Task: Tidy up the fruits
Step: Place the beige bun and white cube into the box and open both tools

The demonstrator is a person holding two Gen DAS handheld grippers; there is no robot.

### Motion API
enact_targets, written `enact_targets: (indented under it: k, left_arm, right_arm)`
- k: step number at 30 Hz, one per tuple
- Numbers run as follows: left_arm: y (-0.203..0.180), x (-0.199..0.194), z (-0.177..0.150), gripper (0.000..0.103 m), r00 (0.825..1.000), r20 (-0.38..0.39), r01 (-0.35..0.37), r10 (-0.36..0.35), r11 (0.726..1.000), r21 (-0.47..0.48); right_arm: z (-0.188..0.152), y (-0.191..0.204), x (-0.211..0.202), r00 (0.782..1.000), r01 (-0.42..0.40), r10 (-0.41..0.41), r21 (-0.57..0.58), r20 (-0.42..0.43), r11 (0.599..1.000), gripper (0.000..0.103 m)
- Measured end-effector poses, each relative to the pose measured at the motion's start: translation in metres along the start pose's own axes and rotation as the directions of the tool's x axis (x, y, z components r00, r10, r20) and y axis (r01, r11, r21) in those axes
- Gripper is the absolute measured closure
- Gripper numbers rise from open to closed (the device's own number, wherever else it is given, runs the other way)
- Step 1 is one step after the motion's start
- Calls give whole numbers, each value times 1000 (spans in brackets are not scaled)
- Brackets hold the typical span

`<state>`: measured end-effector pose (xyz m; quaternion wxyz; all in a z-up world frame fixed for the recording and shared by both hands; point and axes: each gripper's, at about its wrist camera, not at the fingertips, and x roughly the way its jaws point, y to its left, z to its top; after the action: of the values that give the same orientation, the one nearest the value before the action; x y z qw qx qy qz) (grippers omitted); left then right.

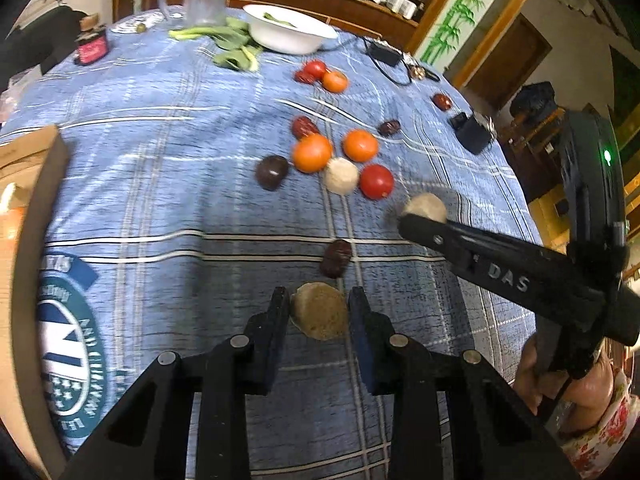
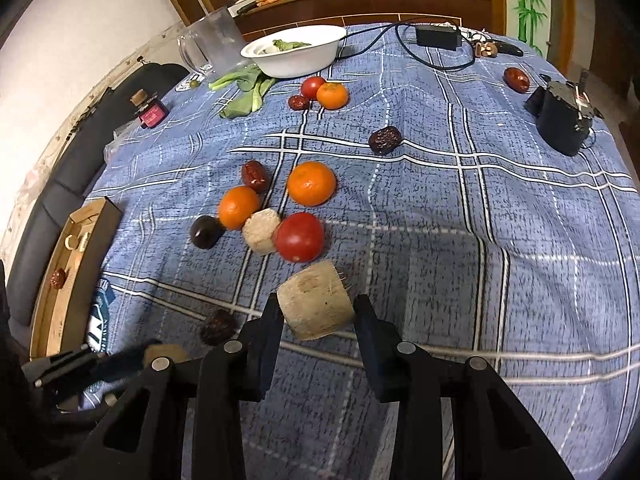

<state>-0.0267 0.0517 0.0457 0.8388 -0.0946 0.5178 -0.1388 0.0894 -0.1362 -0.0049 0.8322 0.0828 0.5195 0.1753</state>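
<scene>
Two pale, peeled chunks are being gathered at once, so the step in hand is judged to be the pick-up stage of sorting the scattered fruit. In the left wrist view, the left gripper (image 1: 319,312) is seen at lower centre, its jaws set narrowly on either side of a tan, rough-cut chunk (image 1: 320,311); contact looks made on both sides, though a firm clamp cannot be confirmed. In the right wrist view, the right gripper (image 2: 317,312) is likewise closed in on a cream, faceted block (image 2: 316,306) with fine fibres bristling from its upper edge, and the piece appears to be held. A cardboard box (image 2: 80,248), shown at the left edge of that view with a wrinkled red date and other small bits already inside, is judged the likely destination; the next move would therefore call for both pieces to be lifted clear and carried leftward without loosening the grip on these dry, slightly crumbly surfaces. Near frame centre, a cluster is left on the blue plaid tablecloth (image 2: 480,200): two glossy, dimpled oranges (image 2: 311,182), a smooth red tomato (image 2: 299,237), a third pale chunk (image 2: 261,230), a dark round fruit (image 2: 206,232), and shrivelled dates (image 2: 254,176). A white bowl (image 2: 312,56) sits toward the upper centre.
</scene>
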Motion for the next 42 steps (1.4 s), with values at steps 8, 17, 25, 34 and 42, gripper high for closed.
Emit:
enact_targets:
  k: [8, 17, 25, 34, 42]
  left_arm:
    - [49, -40, 2, 74, 998, 56, -29, 33, 998, -63]
    - [165, -109, 0, 73, 979, 131, -123, 156, 965, -231]
    - [250, -126, -13, 73, 969, 85, -193, 231, 928, -319]
    - [292, -112, -22, 73, 975, 16, -204, 222, 921, -332]
    - [298, -107, -17, 73, 980, 14, -183, 198, 930, -319]
  right_arm:
    - [-2, 50, -10, 999, -48, 49, -31, 8, 998, 64]
    - [3, 176, 0, 982, -189, 188, -166, -20, 968, 64]
    - [-10, 278, 40, 961, -273, 250, -260, -116, 926, 63]
    - [-20, 318, 82, 964, -249, 210, -274, -164, 929, 63]
    - [-24, 330, 99, 972, -210, 167, -292, -166, 933, 63]
